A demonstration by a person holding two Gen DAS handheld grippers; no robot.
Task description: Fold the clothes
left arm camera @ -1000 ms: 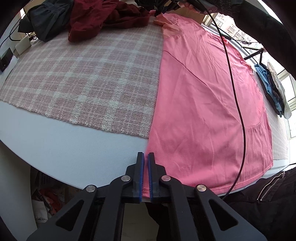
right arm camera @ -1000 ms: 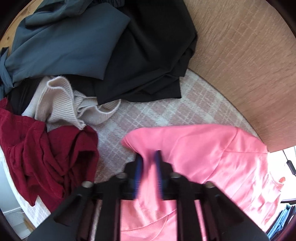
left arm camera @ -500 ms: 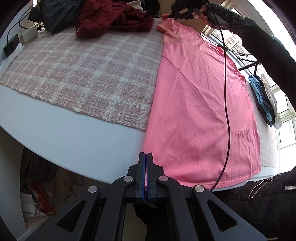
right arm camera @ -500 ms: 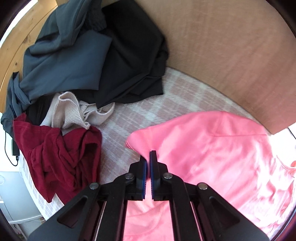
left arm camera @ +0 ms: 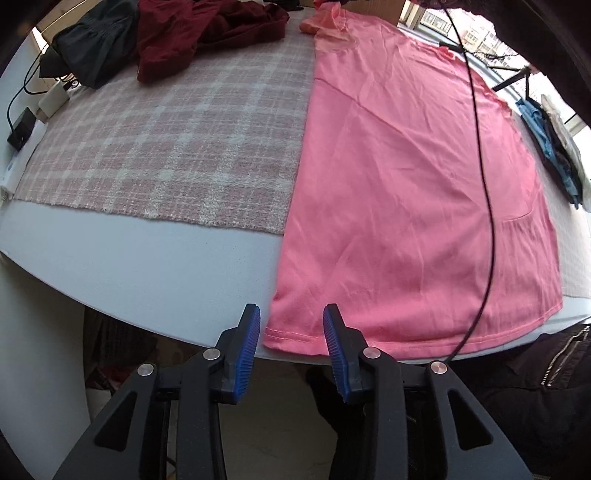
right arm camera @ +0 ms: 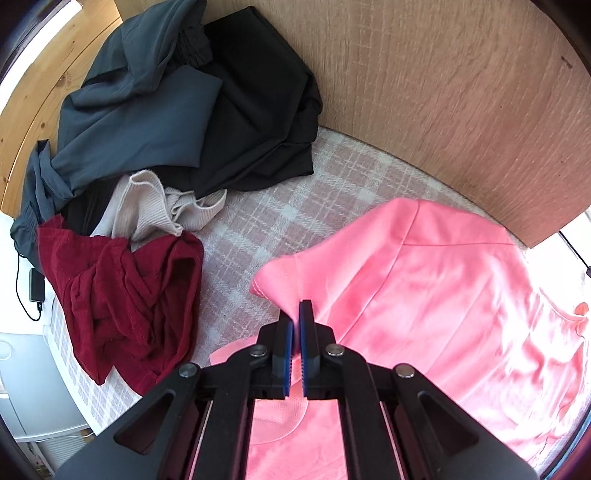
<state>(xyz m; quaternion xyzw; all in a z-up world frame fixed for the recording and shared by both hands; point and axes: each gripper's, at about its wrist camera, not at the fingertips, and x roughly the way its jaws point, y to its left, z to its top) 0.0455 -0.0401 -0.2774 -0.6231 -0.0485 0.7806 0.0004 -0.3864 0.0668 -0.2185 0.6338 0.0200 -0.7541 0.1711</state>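
From your left wrist view, the pink T-shirt lies spread flat and lengthwise across the plaid cloth and the white desk, its hem reaching the near desk edge. Your left hand-held gripper is spread wide, its blue pads on either side of the hem's near-left corner without touching it. A black cable trails over the shirt's right half. A dark red garment sits bunched at the far end of the cloth.

From your right wrist view, your right hand-held gripper is pressed together on a pinch of the pink T-shirt at the sleeve and shoulder end, lifting that fabric slightly off the cloth. The pile of dark red, beige, grey and black clothes lies well apart to the left.

Judging by this, you are at the corner-grasping stage of a lengthwise fold: one end held, the other lined up. The next move calls for closing the left pads squarely on the hem corner, catching both layers, and keeping the cable clear as the edge is carried over.
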